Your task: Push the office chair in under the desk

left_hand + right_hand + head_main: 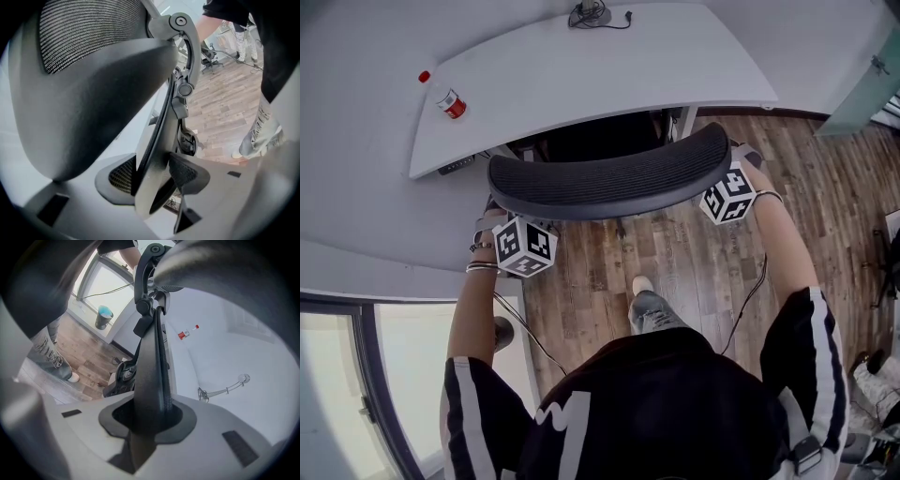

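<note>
Risks noted. The bench [600, 66] presented the chief hazard. Its curved front edge and the support post at the right of the knee opening stood close ahead of the office chair [609, 178]. The chair's backrest stood just outside that edge, with the parts below it seemingly already in the dark opening. A push delivered unevenly from the two sides would, in my judgement, swivel the chair and drive one end of the backrest or an armrest into the edge or the post.

The left gripper [152, 180] had its jaws closed on the left rim of the backrest at a moderate gap. The right gripper [147, 416] had its jaws clamped at a narrower gap on the right rim. Both holds sat on a thin, smooth frame edge, so either could slide off under a hard shove.

The person's foot [643, 284] stood on the wooden floor [703, 253] directly behind the chair, where a rebound could reach it. A knock to the bench could upset the bottle [445, 97] near its left end.

Not verifiable. The seat, base and castors were hidden beneath the backrest and bench, so clearance could not be confirmed. Both sets of jaws were covered by the backrest in the head view. Whether the bottle stood or lay could not be settled. The small cabled item [592, 16] at the bench's far edge was cut off and unidentified
</note>
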Tool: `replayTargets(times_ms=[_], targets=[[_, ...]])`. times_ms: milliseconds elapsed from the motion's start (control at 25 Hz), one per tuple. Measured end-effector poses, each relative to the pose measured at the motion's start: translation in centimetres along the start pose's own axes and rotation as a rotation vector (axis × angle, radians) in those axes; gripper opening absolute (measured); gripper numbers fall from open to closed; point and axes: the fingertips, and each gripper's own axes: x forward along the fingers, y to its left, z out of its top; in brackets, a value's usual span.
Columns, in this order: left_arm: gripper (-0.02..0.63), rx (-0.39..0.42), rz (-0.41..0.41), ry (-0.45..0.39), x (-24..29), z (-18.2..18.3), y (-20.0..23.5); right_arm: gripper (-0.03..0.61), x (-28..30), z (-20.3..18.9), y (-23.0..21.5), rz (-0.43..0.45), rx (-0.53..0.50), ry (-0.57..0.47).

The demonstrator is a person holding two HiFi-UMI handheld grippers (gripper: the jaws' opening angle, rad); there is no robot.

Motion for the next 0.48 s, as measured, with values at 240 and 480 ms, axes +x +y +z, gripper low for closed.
replayTargets(times_ms=[240, 480], targets=[[0.222, 0.002, 0.019, 0.002, 1.1, -0.2, 1.0, 0.095, 0.9, -0.4, -1.0, 0.004, 0.0, -0.003], [0.222, 0.004, 0.019, 0.006, 2.1, -0.7, 1.8, 0.095, 1.9, -0.7, -1.9, 0.004, -0.003, -0.005]])
